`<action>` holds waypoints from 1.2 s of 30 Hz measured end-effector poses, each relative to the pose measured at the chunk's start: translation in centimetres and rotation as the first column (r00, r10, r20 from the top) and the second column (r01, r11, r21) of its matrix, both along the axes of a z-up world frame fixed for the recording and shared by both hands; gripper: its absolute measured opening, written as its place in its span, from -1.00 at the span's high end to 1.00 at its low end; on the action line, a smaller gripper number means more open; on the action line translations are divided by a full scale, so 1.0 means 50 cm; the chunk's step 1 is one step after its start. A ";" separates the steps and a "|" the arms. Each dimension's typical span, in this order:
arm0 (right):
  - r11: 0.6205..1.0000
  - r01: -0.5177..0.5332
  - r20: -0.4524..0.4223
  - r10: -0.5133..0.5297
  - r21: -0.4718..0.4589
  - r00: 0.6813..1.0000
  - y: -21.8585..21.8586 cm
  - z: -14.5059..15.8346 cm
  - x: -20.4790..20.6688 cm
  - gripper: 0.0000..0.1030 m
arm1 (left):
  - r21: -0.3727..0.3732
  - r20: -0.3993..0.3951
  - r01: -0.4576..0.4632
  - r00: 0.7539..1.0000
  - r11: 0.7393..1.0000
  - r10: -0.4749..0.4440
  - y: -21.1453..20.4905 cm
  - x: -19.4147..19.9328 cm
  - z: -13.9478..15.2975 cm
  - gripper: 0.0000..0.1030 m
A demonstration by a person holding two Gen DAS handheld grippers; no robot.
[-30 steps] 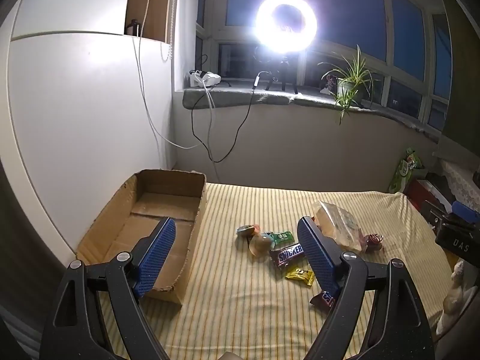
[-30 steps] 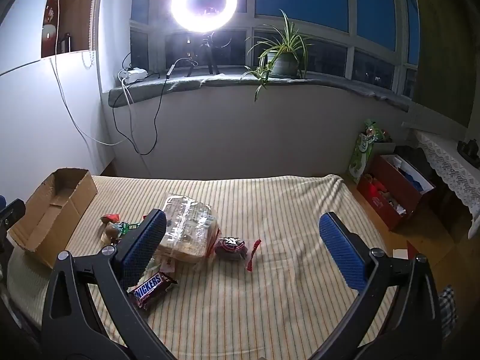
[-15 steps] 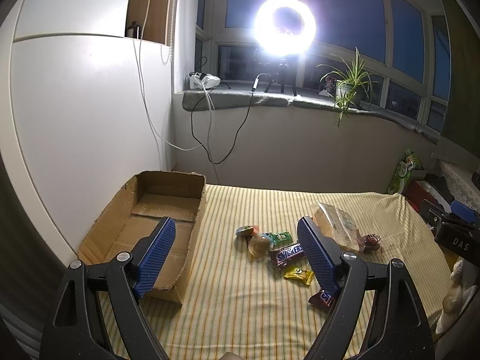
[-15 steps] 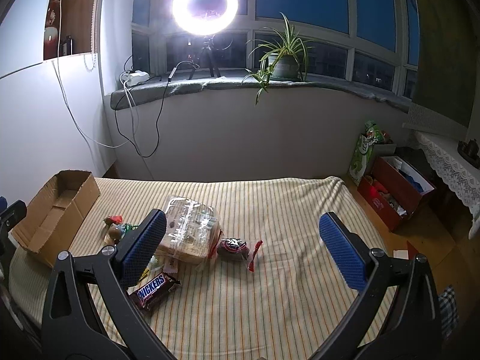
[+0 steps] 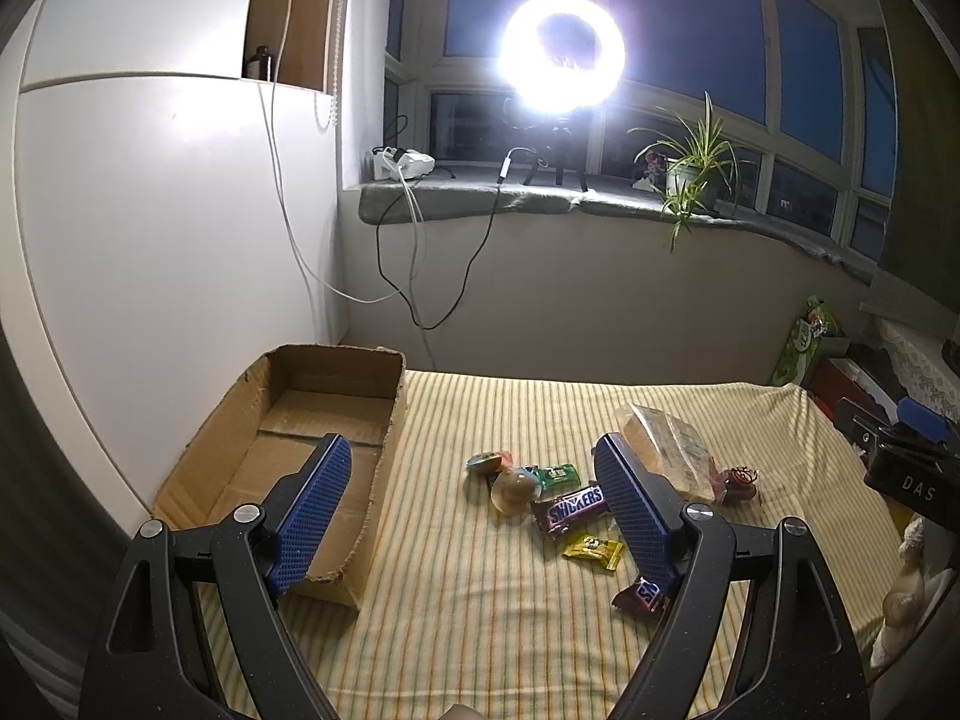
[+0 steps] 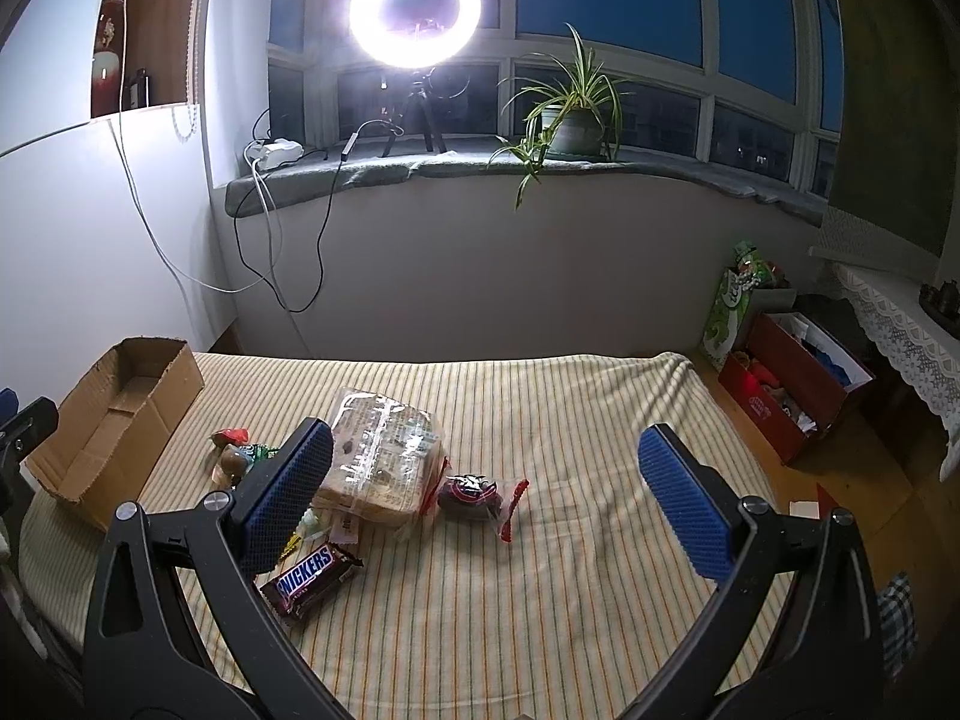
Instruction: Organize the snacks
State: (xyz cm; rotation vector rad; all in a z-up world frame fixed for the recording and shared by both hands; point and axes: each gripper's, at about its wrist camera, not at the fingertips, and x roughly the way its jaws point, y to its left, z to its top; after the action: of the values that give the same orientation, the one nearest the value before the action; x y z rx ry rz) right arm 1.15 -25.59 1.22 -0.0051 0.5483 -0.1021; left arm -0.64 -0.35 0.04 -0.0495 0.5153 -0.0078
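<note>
Both tongs were spread wide and held nothing. The left tongs (image 5: pixel 474 498) hovered above the striped bed (image 5: pixel 480 618); their right finger hid part of a dark wrapper (image 5: pixel 641 594). Between the fingers lay a yellow candy (image 5: pixel 593 549), a Snickers bar (image 5: pixel 573 510) and small sweets too blurred to name. The cardboard box (image 5: pixel 336 402) sat left. The right tongs (image 6: pixel 480 492) framed a dark red-edged packet (image 6: pixel 474 495) and a clear bread bag (image 6: pixel 384 456).
</note>
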 end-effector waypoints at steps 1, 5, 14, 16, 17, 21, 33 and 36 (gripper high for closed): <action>1.000 -0.003 0.000 0.003 0.001 1.000 0.000 0.000 0.000 -1.00 | 0.001 0.000 0.001 1.000 1.000 -0.001 0.000 0.000 0.000 -0.62; 1.000 -0.004 -0.001 0.004 0.001 1.000 0.000 -0.001 0.000 -1.00 | 0.000 0.000 0.002 1.000 1.000 -0.002 -0.002 -0.003 0.001 -0.62; 1.000 -0.004 0.000 0.004 -0.001 1.000 0.000 -0.001 0.001 -1.00 | 0.003 -0.005 0.006 1.000 1.000 -0.006 -0.006 0.000 0.000 -0.62; 1.000 -0.006 0.000 0.006 -0.002 1.000 0.000 0.000 0.001 -1.00 | 0.003 -0.004 0.007 1.000 1.000 -0.007 -0.006 0.000 0.000 -0.62; 1.000 -0.006 -0.001 0.006 -0.002 1.000 -0.001 -0.001 0.002 -1.00 | 0.003 -0.004 0.007 1.000 1.000 -0.007 -0.007 0.000 0.000 -0.62; 1.000 -0.004 -0.002 0.004 0.000 1.000 -0.001 -0.002 0.002 -1.00 | 0.004 -0.007 0.010 1.000 1.000 -0.010 -0.009 0.004 -0.002 -0.62; 1.000 -0.010 -0.022 0.010 0.009 1.000 -0.005 -0.021 0.019 -1.00 | 0.004 -0.026 0.020 0.999 1.000 -0.020 -0.016 0.017 -0.012 -0.62; 1.000 -0.010 -0.029 0.010 0.014 1.000 -0.008 -0.026 0.021 -1.00 | 0.003 -0.033 0.023 0.999 1.000 -0.023 -0.018 0.021 -0.016 -0.62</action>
State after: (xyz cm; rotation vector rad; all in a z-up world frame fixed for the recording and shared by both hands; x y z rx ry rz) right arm 2.20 -25.97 -0.09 0.0040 0.5779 -0.0886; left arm 0.39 -1.27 -0.78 -0.0401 0.5491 -0.0282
